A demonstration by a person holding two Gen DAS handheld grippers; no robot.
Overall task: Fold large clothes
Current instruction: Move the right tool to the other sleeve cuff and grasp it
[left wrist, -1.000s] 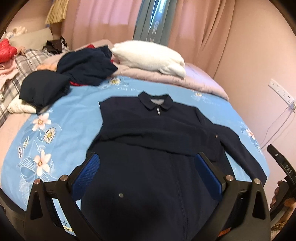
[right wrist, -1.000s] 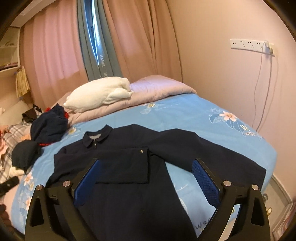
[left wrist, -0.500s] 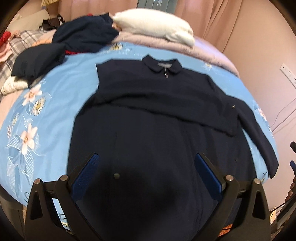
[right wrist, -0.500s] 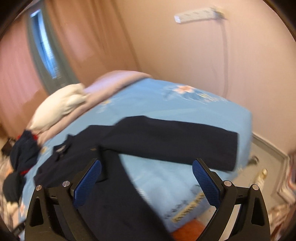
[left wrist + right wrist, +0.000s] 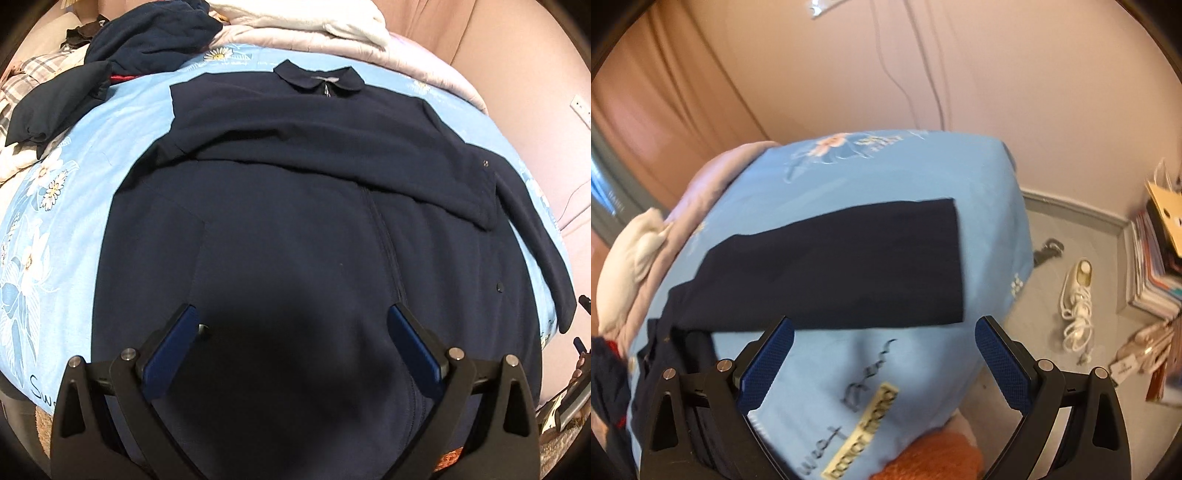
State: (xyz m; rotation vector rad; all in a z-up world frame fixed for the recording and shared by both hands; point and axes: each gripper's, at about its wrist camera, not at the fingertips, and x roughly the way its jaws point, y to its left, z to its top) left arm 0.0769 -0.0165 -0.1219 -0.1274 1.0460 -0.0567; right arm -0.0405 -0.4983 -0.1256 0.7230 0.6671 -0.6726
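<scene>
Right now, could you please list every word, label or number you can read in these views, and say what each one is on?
"Sw": start of dark handwriting on the blue sheet; the rest is hidden.
Dark handwriting on the sheet's front: too blurred to read.
Cream label on the sheet: too blurred.
Grey curtain lettering: too blurred.
Dark jacket: no text shows.

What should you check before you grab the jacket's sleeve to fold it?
1. Right tool open: ok, nothing between its pads.
2. Left tool open and empty: ok, it hovers over the jacket body.
3. Loose sleeve lying flat on the blue bedsheet: ok, its cuff is near the bed's edge.
4. Other sleeve already folded across the chest: ok.
5. Right tool lined up with the cuff: not ok, the cuff is beyond the pads.
6. Hem smooth under the left tool: cannot tell, it is in shadow.
</scene>
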